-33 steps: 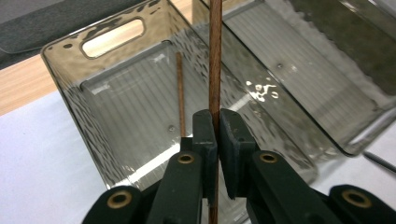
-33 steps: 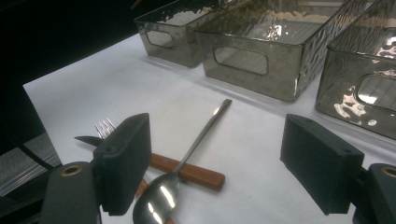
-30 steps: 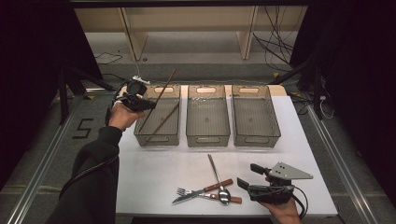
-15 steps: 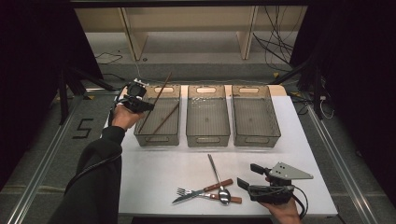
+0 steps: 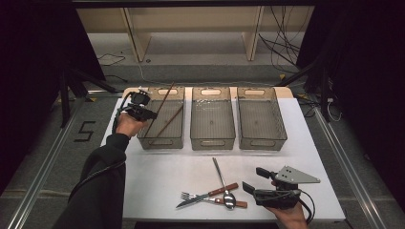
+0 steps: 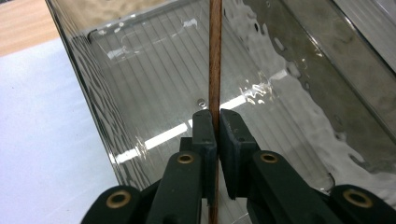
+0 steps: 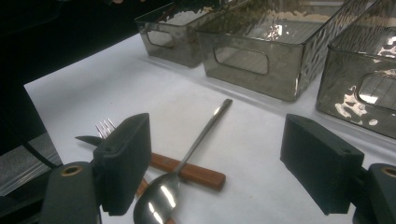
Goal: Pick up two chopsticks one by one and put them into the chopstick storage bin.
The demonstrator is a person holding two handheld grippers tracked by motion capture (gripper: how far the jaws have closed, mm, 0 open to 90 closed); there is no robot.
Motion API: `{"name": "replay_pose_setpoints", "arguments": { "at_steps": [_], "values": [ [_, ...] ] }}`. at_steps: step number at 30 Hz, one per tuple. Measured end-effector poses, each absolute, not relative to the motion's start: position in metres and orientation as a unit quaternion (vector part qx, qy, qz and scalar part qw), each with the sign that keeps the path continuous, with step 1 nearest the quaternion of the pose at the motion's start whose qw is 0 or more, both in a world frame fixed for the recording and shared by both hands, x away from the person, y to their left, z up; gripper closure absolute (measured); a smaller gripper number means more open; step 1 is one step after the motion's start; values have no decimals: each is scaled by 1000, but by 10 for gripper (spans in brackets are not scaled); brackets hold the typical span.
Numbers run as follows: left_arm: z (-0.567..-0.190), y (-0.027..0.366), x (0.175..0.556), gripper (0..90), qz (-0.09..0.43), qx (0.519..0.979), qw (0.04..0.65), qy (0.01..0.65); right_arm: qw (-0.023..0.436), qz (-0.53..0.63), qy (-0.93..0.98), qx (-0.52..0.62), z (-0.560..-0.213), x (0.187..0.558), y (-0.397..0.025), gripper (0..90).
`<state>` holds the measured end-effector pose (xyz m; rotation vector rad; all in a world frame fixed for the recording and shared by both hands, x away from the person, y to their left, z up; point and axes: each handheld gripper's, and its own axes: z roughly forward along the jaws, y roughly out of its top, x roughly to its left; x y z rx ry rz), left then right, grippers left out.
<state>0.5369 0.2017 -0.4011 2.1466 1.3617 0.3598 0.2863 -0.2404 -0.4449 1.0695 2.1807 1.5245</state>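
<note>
Left gripper (image 6: 213, 128) pinches a chopstick (image 6: 215, 60) over the left bin (image 5: 160, 141); right gripper (image 7: 215, 163) gapes wide near spoon (image 7: 187, 161); tilted stick may snag the rim.

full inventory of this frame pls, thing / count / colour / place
chopsticks: 2, brown wood, left bin; one leans out over the far rim, clamped in the left hand-held gripper.
bins: 3, smoky clear plastic, in a row across the far half of the table.
spoon: 1, silver, near table edge, lying across the wooden handles.
fork: 1, metal with a wooden handle, near edge, left of the spoon bowl.
knife: 1, metal blade, wooden handle, crossed with the fork.
table: 1, white top.
shelf unit: 1, pale wood, behind the table.
left hand-held gripper: 1, black, at the left bin's left wall.
right hand-held gripper: 1, black, jaws apart, near edge, right of the cutlery.
</note>
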Motion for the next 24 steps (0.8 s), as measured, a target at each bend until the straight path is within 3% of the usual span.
{"name": "replay_pose_setpoints", "arguments": {
  "at_steps": [4, 10, 14, 24],
  "values": [
    [-401, 202, 538, 804, 134, 789, 289, 525, 136, 527, 753, 370, -445, 286, -241, 252],
    [-394, 200, 534, 523, 118, 782, 293, 537, 136, 526, 753, 370, -445, 286, -241, 252],
    [-387, 198, 526, 395, 114, 781, 305, 534, 137, 526, 753, 370, -445, 286, -240, 252],
    [-371, 204, 485, 254, 111, 769, 369, 510, 133, 519, 756, 376, -443, 286, -237, 253]
  ]
}}
